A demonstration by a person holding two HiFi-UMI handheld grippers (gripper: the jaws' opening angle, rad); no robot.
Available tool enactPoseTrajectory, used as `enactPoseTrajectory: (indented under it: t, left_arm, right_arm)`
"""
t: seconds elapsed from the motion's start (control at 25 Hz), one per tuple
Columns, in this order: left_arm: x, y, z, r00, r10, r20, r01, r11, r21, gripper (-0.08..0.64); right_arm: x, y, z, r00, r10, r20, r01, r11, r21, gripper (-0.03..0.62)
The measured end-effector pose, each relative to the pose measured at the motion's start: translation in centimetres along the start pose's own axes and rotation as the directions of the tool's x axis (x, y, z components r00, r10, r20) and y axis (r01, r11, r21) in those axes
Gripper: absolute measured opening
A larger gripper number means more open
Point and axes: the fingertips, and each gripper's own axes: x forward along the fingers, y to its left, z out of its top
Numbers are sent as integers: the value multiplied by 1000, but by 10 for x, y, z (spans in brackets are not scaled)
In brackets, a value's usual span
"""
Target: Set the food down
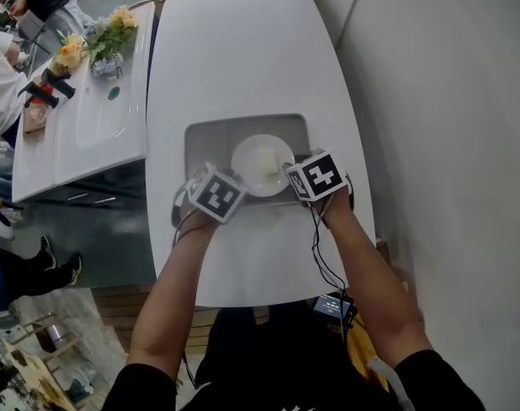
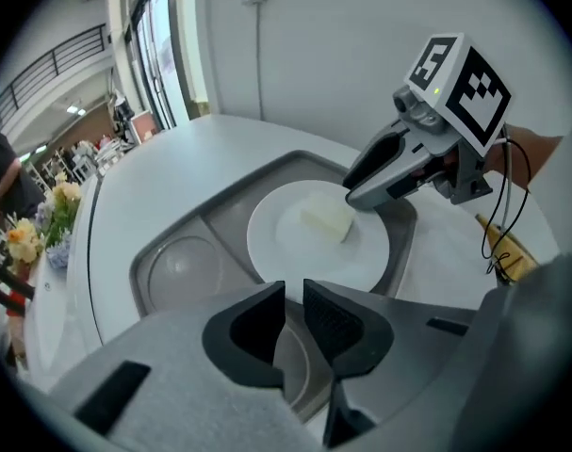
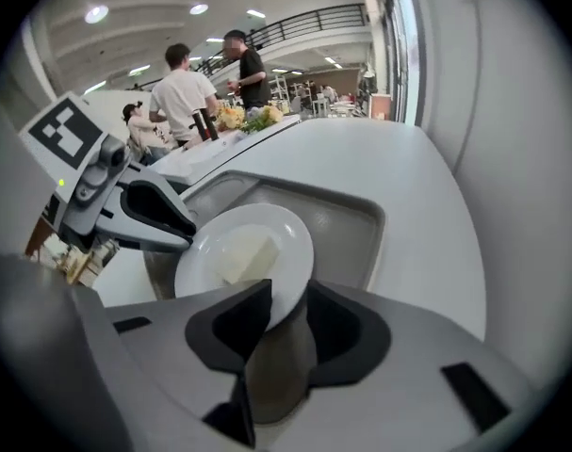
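A white plate (image 1: 261,163) carrying a pale block of food (image 2: 326,221) rests in the grey tray (image 1: 204,139) sunk into the white table (image 1: 242,58). My left gripper (image 2: 295,318) is shut on the plate's near-left rim; in the right gripper view its fingertips (image 3: 177,236) meet that rim. My right gripper (image 3: 281,323) stands open at the opposite side, with the rim of the plate (image 3: 267,243) lying between its spread jaws. In the left gripper view, the right gripper's fingers (image 2: 370,182) reach over the plate's far edge beside the food.
The tray (image 2: 220,196) has a round recess (image 2: 177,262) left of the plate. A white wall (image 1: 448,101) runs close along the table's right. A second table with flowers (image 1: 105,37) stands at the left, with people (image 3: 196,97) beside it.
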Motion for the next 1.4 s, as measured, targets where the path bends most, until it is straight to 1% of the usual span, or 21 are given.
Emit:
enactPoseTrajectory:
  t: [0.08, 0.12, 0.16, 0.2, 0.24, 0.28, 0.32, 0.36, 0.4, 0.44, 0.56, 0.68, 0.76, 0.88, 0.96, 1.04, 1.12, 1.2, 1.28, 1.32, 1.4]
  left_arm:
    - [-7, 3, -3, 999, 26, 38, -26, 1000, -2, 54]
    - [-17, 5, -2, 995, 38, 94, -36, 999, -21, 54]
    - [-31, 4, 0, 983, 35, 179, -26, 998, -50, 54]
    - [-47, 0, 2, 957, 13, 289, 11, 996, -84, 54]
    - [-66, -7, 3, 912, -19, 410, 72, 991, -114, 52]
    - [-86, -15, 0, 849, -53, 525, 145, 980, -135, 43]
    - [-104, -26, -7, 781, -84, 619, 217, 966, -143, 30]
    - [-121, -39, -17, 719, -113, 686, 280, 950, -138, 17]
    - [-135, -56, -31, 672, -142, 727, 330, 936, -123, 8]
    - [-148, -76, -46, 641, -171, 748, 367, 925, -103, 6]
    - [-175, -141, -89, 584, -265, 767, 455, 890, -39, 6]
    - [-194, -192, -121, 529, -354, 771, 514, 857, 41, 6]
    - [-212, -208, -141, 488, -407, 772, 534, 839, 105, 6]
    - [-238, -214, -166, 446, -459, 768, 528, 828, 188, 6]
    - [-255, -213, -193, 424, -477, 770, 535, 818, 213, 6]
    - [-267, -210, -226, 391, -500, 773, 570, 791, 223, 6]
    - [-272, -209, -249, 352, -514, 782, 617, 756, 219, 6]
    - [-275, -211, -258, 329, -506, 797, 646, 736, 201, 6]
    - [-279, -219, -264, 311, -521, 795, 663, 718, 211, 6]
    - [-281, -224, -268, 297, -537, 790, 674, 704, 225, 6]
    - [-285, -232, -274, 258, -563, 785, 704, 666, 246, 6]
  right_arm:
    - [-8, -2, 7, 996, -47, 74, 52, 997, -62, 103]
    - [-19, -1, 12, 988, -48, 147, 59, 996, -69, 93]
    - [-35, 2, 17, 970, -26, 242, 42, 997, -63, 60]
    - [-55, 8, 22, 936, 22, 351, -4, 999, -52, 21]
    - [-79, 19, 24, 886, 88, 456, -76, 996, -45, 13]
    - [-102, 32, 24, 824, 156, 544, -159, 986, -43, 8]
    - [-123, 46, 20, 762, 214, 611, -234, 971, -47, 5]
    - [-143, 63, 14, 709, 257, 657, -290, 955, -61, 5]
    - [-161, 83, 4, 670, 288, 685, -321, 943, -82, 5]
    - [-178, 104, -8, 643, 310, 700, -338, 935, -105, 5]
    - [-220, 172, -46, 591, 362, 721, -367, 916, -160, 3]
    - [-239, 233, -84, 568, 380, 730, -394, 904, -165, 3]
    - [-241, 265, -100, 567, 367, 737, -408, 903, -136, 3]
    - [-249, 298, -107, 569, 323, 756, -385, 917, -102, 3]
    - [-260, 326, -106, 553, 299, 778, -368, 925, -93, 3]
    - [-266, 354, -110, 542, 274, 795, -349, 933, -84, 3]
    - [-268, 368, -121, 549, 243, 800, -320, 945, -67, 3]
    - [-274, 371, -133, 558, 215, 802, -293, 955, -52, 3]
    - [-281, 373, -144, 567, 196, 800, -276, 960, -40, 3]
    - [-284, 374, -149, 574, 187, 797, -271, 962, -31, 3]
    - [-288, 379, -156, 588, 167, 791, -270, 963, -2, 3]
